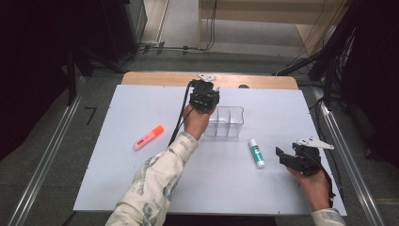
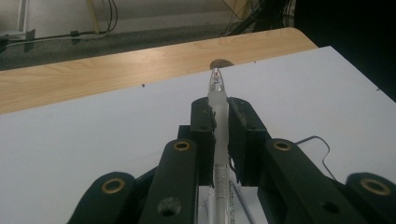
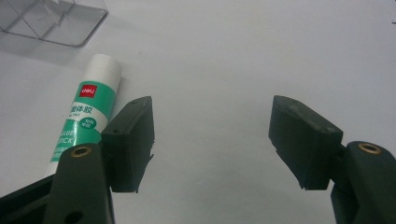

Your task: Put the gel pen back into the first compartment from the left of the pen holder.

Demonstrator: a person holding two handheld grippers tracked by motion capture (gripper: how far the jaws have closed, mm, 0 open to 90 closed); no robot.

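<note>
The left gripper (image 2: 219,126) pinched a clear pen (image 2: 218,100) tight between its jaws; the pen's tip poked out past them, above the white table (image 1: 141,188); that gripper hung right by the clear box (image 1: 227,121). The right gripper (image 3: 212,140) had its jaws spread wide with nothing in them; a glue stick (image 3: 88,116) lay just beside one jaw; an orange marker (image 1: 147,137) lay well apart.

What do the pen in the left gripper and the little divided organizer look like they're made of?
The pen, clamped in the left gripper, looks like frosted translucent plastic: its barrel is milky, and the clear tip shows a red core. The organizer looks like clear hard plastic, glossy, since the white table shows through its walls.
</note>
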